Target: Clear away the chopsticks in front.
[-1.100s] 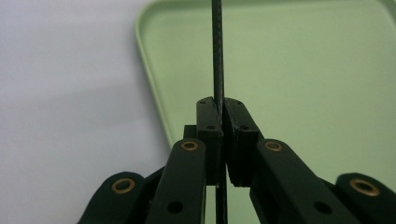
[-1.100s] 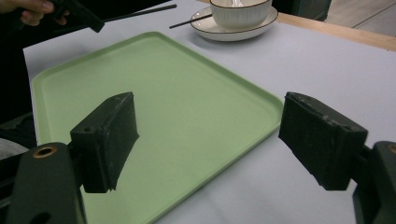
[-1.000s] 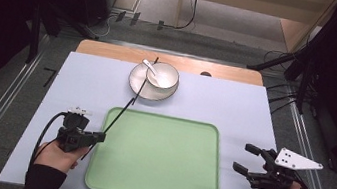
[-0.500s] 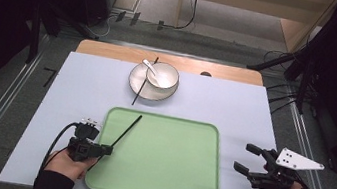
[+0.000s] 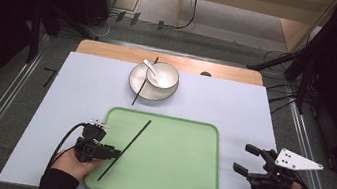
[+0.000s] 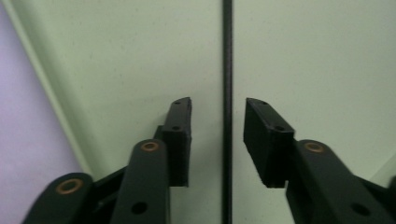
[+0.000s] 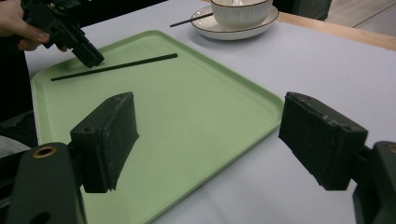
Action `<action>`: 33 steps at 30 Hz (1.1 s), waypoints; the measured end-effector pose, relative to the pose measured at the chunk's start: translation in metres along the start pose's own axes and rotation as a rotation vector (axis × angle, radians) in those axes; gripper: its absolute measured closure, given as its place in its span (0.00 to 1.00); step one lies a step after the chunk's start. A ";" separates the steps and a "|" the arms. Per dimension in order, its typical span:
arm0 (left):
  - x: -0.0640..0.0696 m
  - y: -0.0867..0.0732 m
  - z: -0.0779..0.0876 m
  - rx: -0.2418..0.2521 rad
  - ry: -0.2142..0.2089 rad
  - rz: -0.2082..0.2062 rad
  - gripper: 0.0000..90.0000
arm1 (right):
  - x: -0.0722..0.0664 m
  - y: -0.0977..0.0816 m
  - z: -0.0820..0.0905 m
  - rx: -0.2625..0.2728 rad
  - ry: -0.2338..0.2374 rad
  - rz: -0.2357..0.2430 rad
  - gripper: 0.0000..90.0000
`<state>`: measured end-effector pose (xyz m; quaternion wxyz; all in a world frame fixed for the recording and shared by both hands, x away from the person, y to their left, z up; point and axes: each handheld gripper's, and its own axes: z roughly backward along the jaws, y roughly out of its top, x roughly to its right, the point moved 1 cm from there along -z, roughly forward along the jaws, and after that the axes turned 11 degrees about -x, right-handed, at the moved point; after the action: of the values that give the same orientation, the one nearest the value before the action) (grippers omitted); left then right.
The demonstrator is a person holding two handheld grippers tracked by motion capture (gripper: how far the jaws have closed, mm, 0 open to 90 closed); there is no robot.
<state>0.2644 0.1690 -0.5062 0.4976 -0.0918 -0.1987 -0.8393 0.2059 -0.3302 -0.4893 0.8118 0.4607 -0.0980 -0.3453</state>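
One black chopstick [image 5: 124,150] lies diagonally on the green tray [image 5: 179,177], flat on its floor; the left gripper [image 6: 218,109] straddles it near the lower end, jaws narrowly parted with a gap on each side, so it grips nothing, consistent with a release; the second chopstick [image 5: 141,86] rests on the plate [image 5: 134,80] beside the bowl [image 5: 161,76] with its spoon [image 5: 152,67], apparently awaiting transfer; the right gripper [image 5: 246,159] hovers wide open and empty right of the tray, well clear.
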 end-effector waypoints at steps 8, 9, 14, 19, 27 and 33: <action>-0.009 0.011 0.009 0.097 -0.034 -0.067 0.48 | 0.000 0.000 -0.001 -0.007 -0.001 0.002 0.22; -0.010 0.014 0.009 0.103 -0.019 -0.080 0.46 | 0.000 -0.001 -0.001 -0.008 -0.002 0.001 0.22; -0.016 0.035 0.012 0.102 -0.007 -0.102 0.40 | 0.000 -0.001 -0.001 -0.010 -0.005 -0.004 0.22; -0.023 0.064 0.017 0.115 -0.010 -0.114 0.39 | 0.000 -0.001 0.000 -0.011 -0.008 -0.005 0.22; -0.035 0.111 0.020 0.117 -0.011 -0.099 0.38 | 0.001 -0.003 0.001 -0.007 -0.006 -0.012 0.22; -0.040 0.143 0.027 0.139 0.026 -0.107 0.38 | 0.002 -0.003 0.000 -0.012 -0.002 -0.011 0.22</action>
<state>0.4071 0.1517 -0.4615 0.4597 -0.0352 -0.2549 -0.8500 0.2053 -0.3325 -0.4921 0.8126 0.4560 -0.0942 -0.3506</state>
